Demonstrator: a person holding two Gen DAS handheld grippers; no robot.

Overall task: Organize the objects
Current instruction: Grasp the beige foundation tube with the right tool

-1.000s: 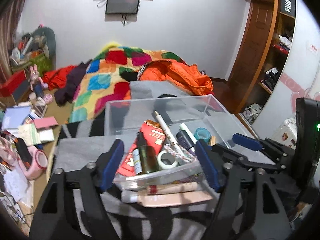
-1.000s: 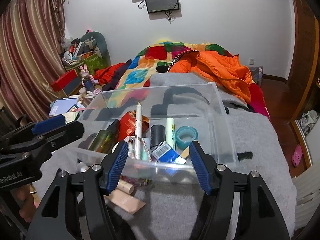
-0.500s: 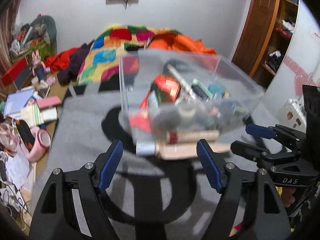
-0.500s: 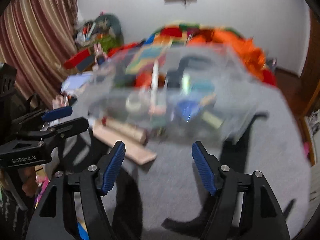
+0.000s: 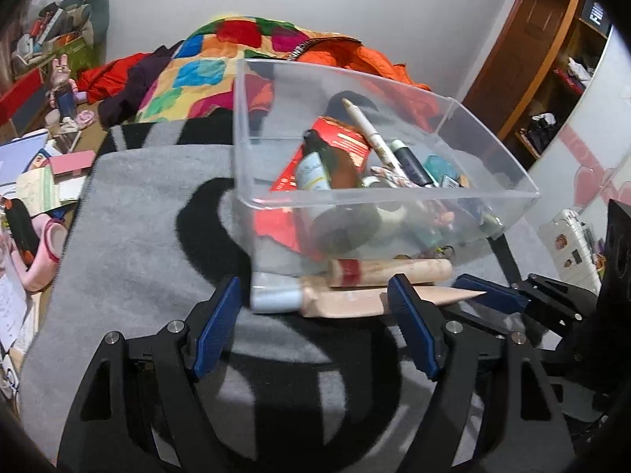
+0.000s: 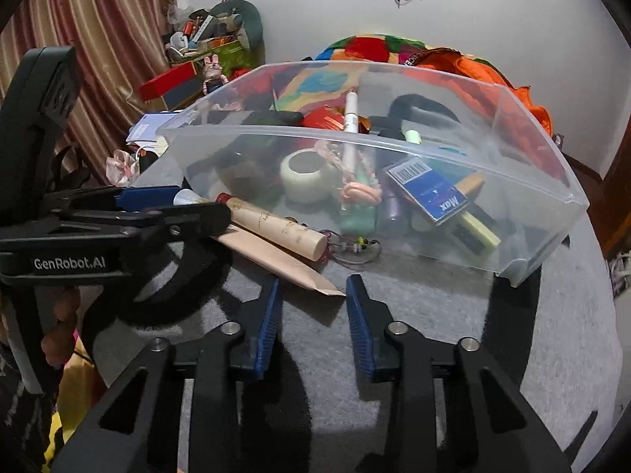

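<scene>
Bin (image 5: 493, 165) of clutter sits on grey blanket (image 5: 150, 236); left gripper (image 5: 315, 331) wide by two tubes (image 5: 355, 299), right gripper (image 6: 311, 319) narrower, both empty

"GenRobot.AI" on left hand-held gripper (image 6: 205, 213); "Max" on blue box (image 6: 428, 189)

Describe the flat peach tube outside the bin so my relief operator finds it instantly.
Start at the clear plastic bin on the grey blanket. Two tubes lie against its near wall. Yours is the flat peach tube nearest the right gripper, ending in a crimped wedge, unlike the round cream tube behind it.
</scene>
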